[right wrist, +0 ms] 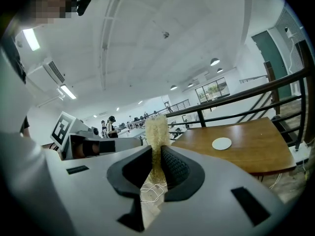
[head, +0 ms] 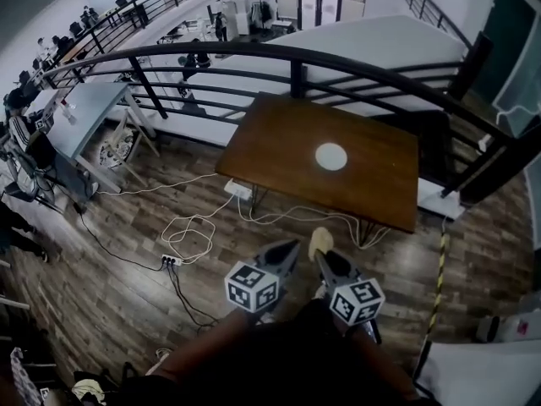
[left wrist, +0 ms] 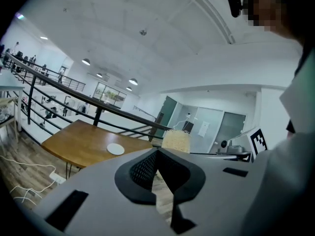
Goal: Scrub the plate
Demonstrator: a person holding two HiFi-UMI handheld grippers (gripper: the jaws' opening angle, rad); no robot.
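Both grippers sit low in the head view, side by side above the wood floor (head: 127, 286). Left gripper (head: 290, 249): jaws fully together, nothing between them. Right gripper (head: 325, 259): jaws clamped on a pale yellow scrub pad (head: 319, 241), which stands upright. White plate (head: 330, 156) lies near the middle of the brown table (head: 270, 146), well apart from both grippers.

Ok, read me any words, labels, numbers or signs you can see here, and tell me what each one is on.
No readable text anywhere in these views.
Left marker cube: black-and-white square pattern, no letters or digits.
Right marker cube: same kind of pattern only.
White sheet on the glass door: too small to read.
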